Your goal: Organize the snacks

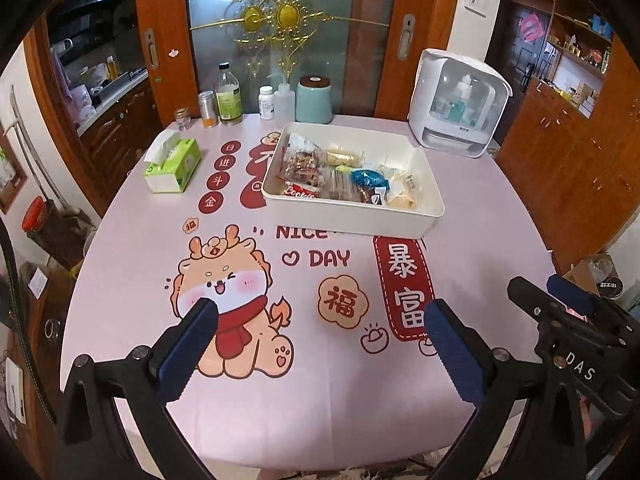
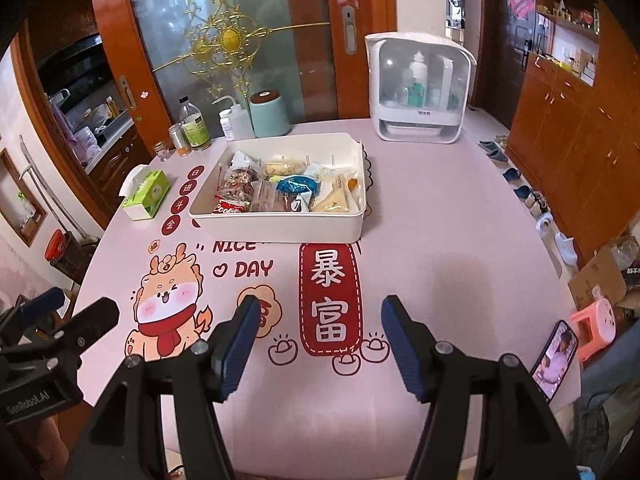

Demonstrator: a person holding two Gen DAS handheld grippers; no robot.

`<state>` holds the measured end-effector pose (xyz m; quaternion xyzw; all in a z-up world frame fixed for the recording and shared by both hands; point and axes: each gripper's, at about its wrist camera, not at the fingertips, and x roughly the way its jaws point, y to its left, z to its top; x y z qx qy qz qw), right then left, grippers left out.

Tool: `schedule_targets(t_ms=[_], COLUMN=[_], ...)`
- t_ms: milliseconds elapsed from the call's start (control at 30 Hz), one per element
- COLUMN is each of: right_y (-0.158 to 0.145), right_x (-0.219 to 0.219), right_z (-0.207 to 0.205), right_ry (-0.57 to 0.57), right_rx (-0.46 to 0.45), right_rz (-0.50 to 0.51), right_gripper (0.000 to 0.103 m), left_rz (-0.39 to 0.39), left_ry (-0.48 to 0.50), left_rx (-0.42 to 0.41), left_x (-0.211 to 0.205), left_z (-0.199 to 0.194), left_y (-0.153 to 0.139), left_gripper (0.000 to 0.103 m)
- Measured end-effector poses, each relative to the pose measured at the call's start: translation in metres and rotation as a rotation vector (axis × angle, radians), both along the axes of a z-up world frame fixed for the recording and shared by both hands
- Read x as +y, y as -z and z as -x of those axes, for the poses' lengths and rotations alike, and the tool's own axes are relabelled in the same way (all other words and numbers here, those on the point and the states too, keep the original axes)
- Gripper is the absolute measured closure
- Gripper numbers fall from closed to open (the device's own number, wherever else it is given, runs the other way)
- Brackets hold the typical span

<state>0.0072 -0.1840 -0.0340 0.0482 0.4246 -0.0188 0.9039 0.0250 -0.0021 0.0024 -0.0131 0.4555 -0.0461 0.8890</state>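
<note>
A white rectangular tray (image 1: 434, 206) stands on the pink table past the middle; it also shows in the right wrist view (image 2: 280, 229). Inside lie several wrapped snacks: a red Cookies pack (image 1: 299, 191), a nut bar pack (image 1: 304, 165), a blue-wrapped snack (image 1: 367, 181) and pale pastry packs (image 1: 404, 192). My left gripper (image 1: 320, 320) is open and empty above the near table, well short of the tray. My right gripper (image 2: 316, 320) is open and empty, also near the front edge.
A green tissue box (image 1: 174, 166) sits left of the tray. Bottles, jars and a mint canister (image 1: 314, 100) line the far edge. A white sterilizer cabinet (image 1: 460, 104) stands at back right. A phone (image 2: 554, 360) lies at the right table edge.
</note>
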Motion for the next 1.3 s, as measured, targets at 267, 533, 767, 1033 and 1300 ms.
schedule_targets(t_ms=[267, 533, 767, 1033, 1300], right_y=[0.001, 0.003, 0.002, 0.004, 0.006], right_x=[0.005, 0.013, 0.012, 0.009, 0.007], right_z=[0.003, 0.001, -0.001, -0.003, -0.004], right_ry=[-0.008, -0.040, -0.036, -0.024, -0.025], right_rx=[0.009, 0.021, 0.025, 0.029, 0.032], right_rz=[0.008, 0.030, 0.032, 0.022, 0.025], right_gripper=[0.040, 0.040, 0.040, 0.040, 0.040], left_rz=[-0.017, -0.043, -0.046, -0.053, -0.048], left_ry=[0.028, 0.043, 0.048, 0.057, 0.059], left_rx=[0.047, 0.061, 0.073, 0.079, 0.089], left_x=[-0.009, -0.017, -0.018, -0.019, -0.020], left_z=[-0.002, -0.003, -0.007, -0.009, -0.011], left_y=[0.010, 0.013, 0.014, 0.017, 0.020], left_gripper=[0.001, 0.001, 0.001, 0.001, 0.001])
